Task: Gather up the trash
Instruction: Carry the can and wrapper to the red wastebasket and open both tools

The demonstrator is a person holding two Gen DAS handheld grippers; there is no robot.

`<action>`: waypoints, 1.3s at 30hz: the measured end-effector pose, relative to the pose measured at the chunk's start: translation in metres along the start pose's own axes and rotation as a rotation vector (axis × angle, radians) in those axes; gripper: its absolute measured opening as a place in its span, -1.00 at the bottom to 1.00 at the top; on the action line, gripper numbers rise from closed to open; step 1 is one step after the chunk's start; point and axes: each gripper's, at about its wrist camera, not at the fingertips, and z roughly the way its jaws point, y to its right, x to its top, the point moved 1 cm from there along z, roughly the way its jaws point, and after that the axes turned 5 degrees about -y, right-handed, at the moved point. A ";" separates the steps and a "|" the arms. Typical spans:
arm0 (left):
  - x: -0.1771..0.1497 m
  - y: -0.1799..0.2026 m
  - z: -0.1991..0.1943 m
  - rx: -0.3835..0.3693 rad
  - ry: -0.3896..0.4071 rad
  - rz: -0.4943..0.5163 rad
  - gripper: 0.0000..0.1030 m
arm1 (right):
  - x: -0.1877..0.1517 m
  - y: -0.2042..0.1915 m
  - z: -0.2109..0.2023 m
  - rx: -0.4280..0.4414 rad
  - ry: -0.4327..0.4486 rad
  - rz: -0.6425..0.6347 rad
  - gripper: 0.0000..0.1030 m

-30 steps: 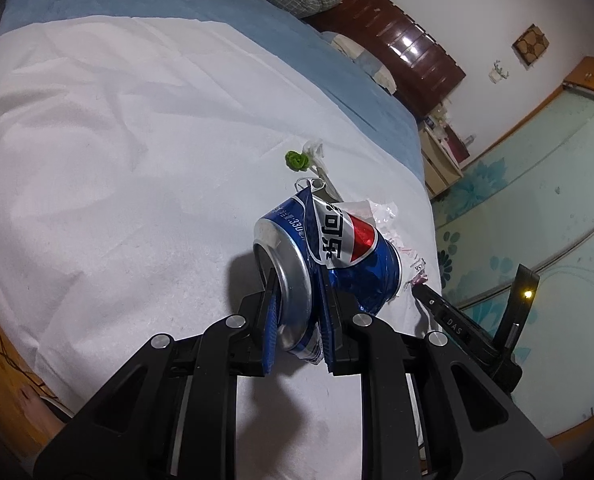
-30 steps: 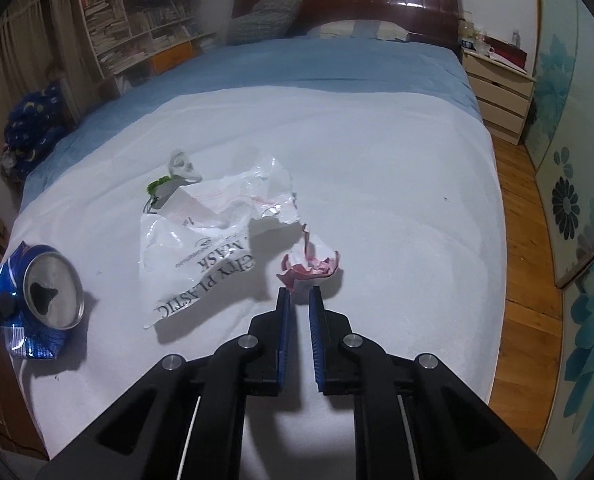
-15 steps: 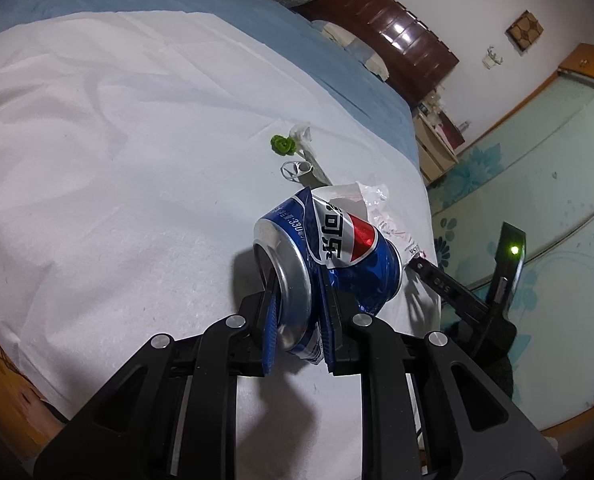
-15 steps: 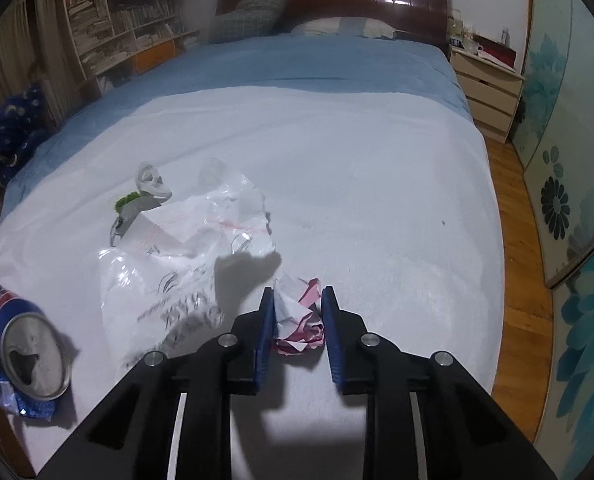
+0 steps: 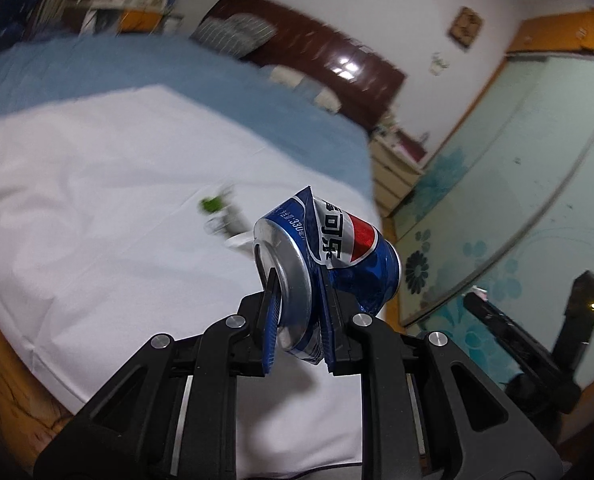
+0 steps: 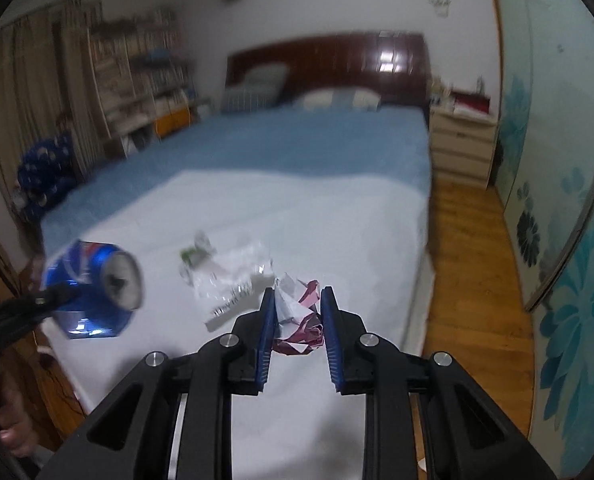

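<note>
Above the white sheet [image 6: 337, 216]: we hold trash in both tongs.

Our left gripper [image 5: 299, 320] is clamped narrowly on a crushed blue can [image 5: 329, 256], one pad inside its mouth, can clear of the bed. Our right gripper [image 6: 299, 320] pinches a crumpled red-and-white paper [image 6: 299, 320], also clear of the sheet. We see a clear plastic wrapper [image 6: 233, 276] and a green scrap [image 6: 187, 255] on the sheet beyond, blurred.
</note>
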 end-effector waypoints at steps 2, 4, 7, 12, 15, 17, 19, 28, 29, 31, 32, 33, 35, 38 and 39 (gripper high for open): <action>-0.001 0.023 -0.007 -0.019 0.016 0.030 -0.66 | 0.002 0.014 -0.035 0.002 0.046 0.017 -0.53; -0.004 0.054 -0.016 -0.062 0.025 0.063 -0.66 | 0.002 0.028 -0.076 0.000 0.092 0.024 -0.53; -0.011 0.094 -0.021 -0.130 0.008 0.098 -0.66 | -0.005 0.053 -0.126 -0.001 0.143 0.045 -0.53; -0.035 0.178 -0.007 -0.234 -0.070 0.188 -0.66 | -0.040 0.122 -0.203 -0.085 0.170 0.125 -0.53; -0.065 0.232 0.013 -0.294 -0.151 0.263 -0.66 | -0.075 0.170 -0.229 -0.170 0.117 0.190 -0.53; -0.093 0.268 0.031 -0.315 -0.215 0.332 -0.66 | -0.100 0.203 -0.239 -0.224 0.062 0.239 -0.53; -0.121 0.297 0.051 -0.325 -0.286 0.394 -0.66 | -0.136 0.243 -0.247 -0.294 -0.007 0.303 -0.53; -0.245 0.348 0.137 -0.273 -0.642 0.577 -0.66 | -0.265 0.339 -0.246 -0.414 -0.235 0.515 -0.53; -0.255 0.345 0.145 -0.256 -0.678 0.589 -0.66 | -0.274 0.343 -0.243 -0.412 -0.253 0.525 -0.53; -0.269 0.341 0.154 -0.234 -0.727 0.598 -0.66 | -0.295 0.347 -0.233 -0.394 -0.287 0.547 -0.53; -0.280 0.338 0.160 -0.218 -0.761 0.605 -0.66 | -0.296 0.344 -0.221 -0.388 -0.298 0.551 -0.53; -0.289 0.337 0.164 -0.203 -0.787 0.611 -0.66 | -0.301 0.344 -0.213 -0.376 -0.316 0.559 -0.53; -0.295 0.338 0.170 -0.178 -0.830 0.625 -0.66 | -0.306 0.345 -0.194 -0.355 -0.347 0.574 -0.53; -0.298 0.338 0.174 -0.148 -0.845 0.648 -0.66 | -0.312 0.346 -0.174 -0.353 -0.379 0.584 -0.52; -0.299 0.336 0.176 -0.140 -0.856 0.649 -0.66 | -0.313 0.346 -0.169 -0.350 -0.385 0.589 -0.49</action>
